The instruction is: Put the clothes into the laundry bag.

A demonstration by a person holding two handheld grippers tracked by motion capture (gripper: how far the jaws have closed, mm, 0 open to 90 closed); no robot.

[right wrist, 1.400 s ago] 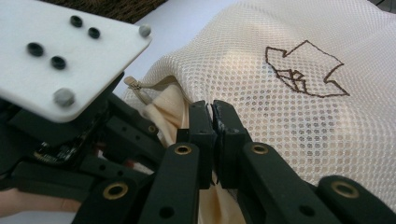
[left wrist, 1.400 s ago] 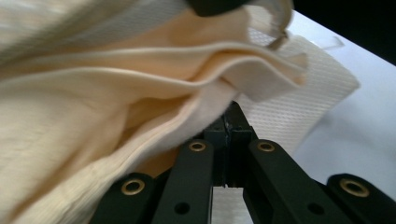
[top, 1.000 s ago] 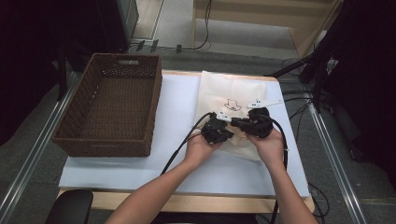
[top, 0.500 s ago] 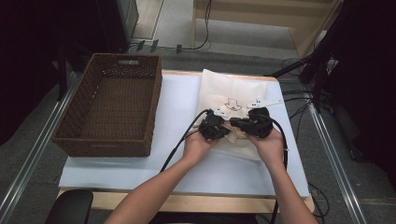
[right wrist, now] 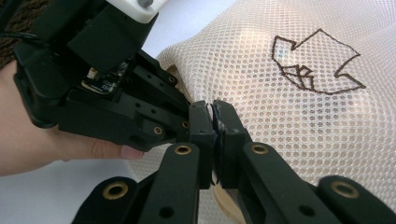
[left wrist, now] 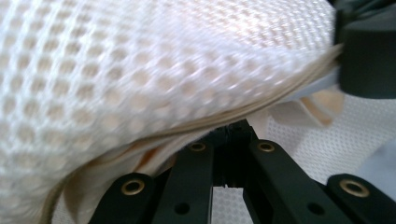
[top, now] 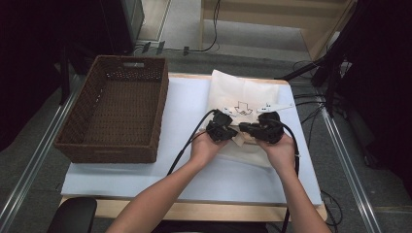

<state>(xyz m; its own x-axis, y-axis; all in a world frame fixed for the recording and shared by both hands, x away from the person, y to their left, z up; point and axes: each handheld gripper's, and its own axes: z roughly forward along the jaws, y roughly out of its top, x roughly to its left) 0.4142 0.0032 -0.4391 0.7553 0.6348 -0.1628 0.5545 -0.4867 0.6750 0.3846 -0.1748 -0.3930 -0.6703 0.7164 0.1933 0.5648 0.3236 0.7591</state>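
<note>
While both tools sit pinched on the near edge of the mesh bag (top: 243,104), I judge the step in hand to be taking hold of that edge, probably to fold the bag or lift it toward the basket (top: 114,114); which of the two I cannot say from here. The bag lies flat on the white sheet covering the bench (top: 184,165), right of the basket and apart from it, with its far end toward the back of the bench.

My left tool (top: 221,128) is clenched on the bag's hem: in the left gripper view the cloth humps up over the jaws and the beige trim runs into them. My right tool (right wrist: 214,122) is clenched too, its jaws meeting with the edge of the mesh caught between them, and the left one sits just beside it, nearly touching.

With the two grips this close together, the next move calls for a joint lift, both hands rising evenly so the mesh does not slip out or bunch. If it is a fold, the edge has to travel away from me over the rest of the bag.

As for markings, a dark outlined arrow-like figure (right wrist: 316,61) is drawn on the mesh. I can read no words or brand; the small white tabs (top: 272,106) near the far side are too small to tell.
</note>
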